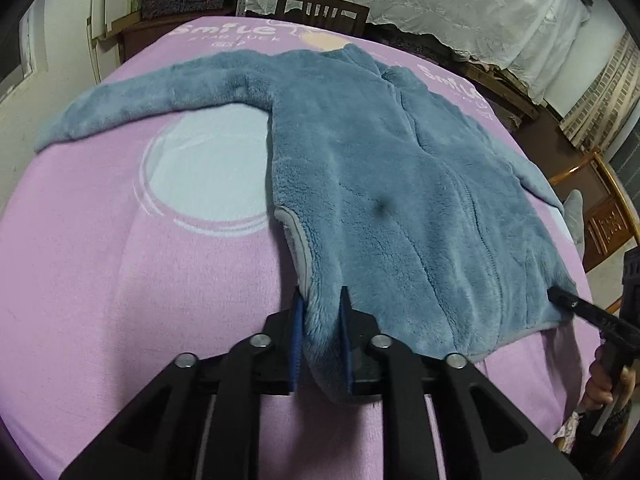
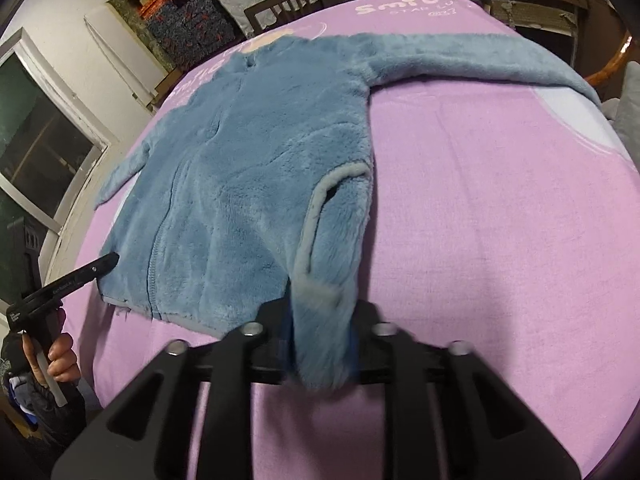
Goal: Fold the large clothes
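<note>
Both grippers sit at the jacket's near hem, one at each bottom corner. Largest first: pink bedspread [image 1: 120, 280] covers the whole work surface, printed with pale circles and lettering. On it lies the blue fleece jacket [image 1: 380, 168], front up, zip down the middle, collar at the far side, one sleeve [image 1: 152, 96] stretched out flat to the left in the left wrist view, the other sleeve [image 2: 480, 60] running off toward the bed's right edge.

Left gripper [image 1: 320, 304]: narrow gap, blue pads pressed on a bunched fold of the hem corner beside the grey-trimmed pocket [image 1: 296, 236]. Cloth is clearly caught between them.

Right gripper [image 2: 320, 320]: jaws closed on a thick wad of fleece at the other corner; this view is a bit blurred, so I judge it a grip but a looser one. From the left wrist view its tip shows at the hem edge.

Step, as I read it: corners picked up, first fold not yet made. Next move calls for lifting both corners together, evenly, and carrying the hem toward the collar without losing the right-hand hold.

Pose: both tools tilt steeply down at the bed; my hand [image 2: 60, 356] wraps the left handle.
</note>
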